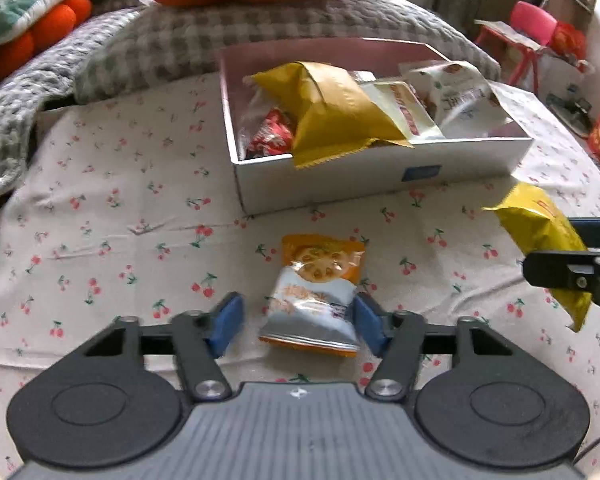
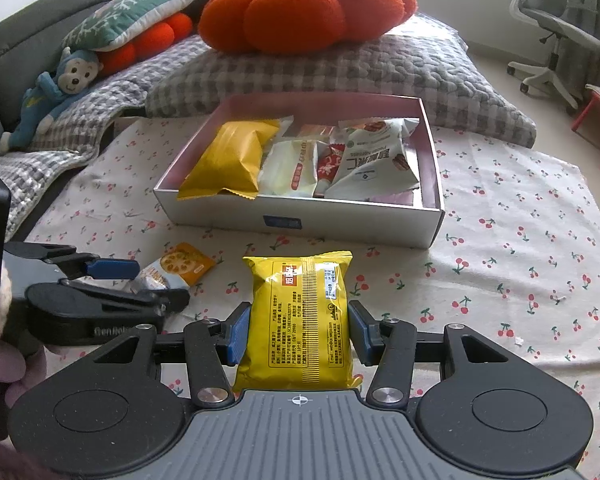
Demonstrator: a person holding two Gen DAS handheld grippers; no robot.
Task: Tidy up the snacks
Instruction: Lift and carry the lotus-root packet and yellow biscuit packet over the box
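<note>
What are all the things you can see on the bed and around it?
box: one, white, on the cherry sheet, holding several snack packets
yellow packet: one, between the right gripper's pads
orange and silver packet: one, lying on the sheet
pumpkin cushion: one, orange, on the checked pillow
monkey toy: one, blue, far left
office chair: one, grey, far right
left gripper: one, black with blue pads, open around the orange packet
right gripper: one, shut on the yellow packet
</note>
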